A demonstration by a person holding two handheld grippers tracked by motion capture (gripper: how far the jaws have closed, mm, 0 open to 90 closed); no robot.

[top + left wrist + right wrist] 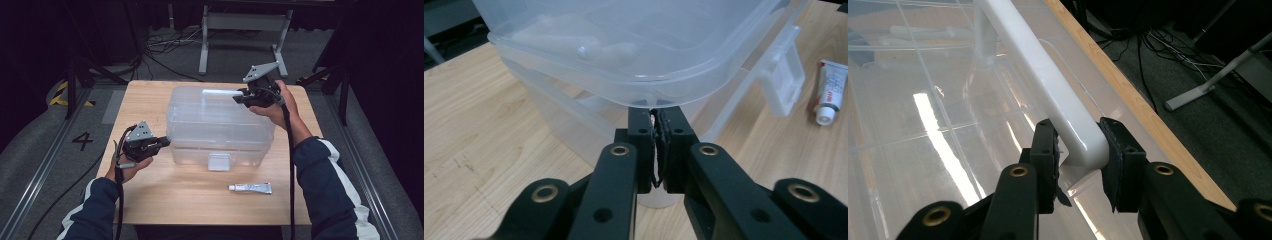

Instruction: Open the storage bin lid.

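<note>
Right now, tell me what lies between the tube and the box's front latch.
Nothing: bare wooden table separates the tube from the front latch, in the high view.

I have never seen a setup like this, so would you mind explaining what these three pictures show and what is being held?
A person sits at a wooden table with a hand-held gripper in each hand: a tool with two black jaws. The high view looks down from above the person's side. The other two pictures come from cameras riding on the tools, each looking along its own jaws.

On the table stands a clear plastic box with a lid, and in front of it lies a small tube.

The right hand-held gripper is closed on the white handle on top of the lid. The left hand-held gripper is shut, its tips tucked right under the rim of the lid at a corner; whether they pinch anything I cannot tell.
</note>
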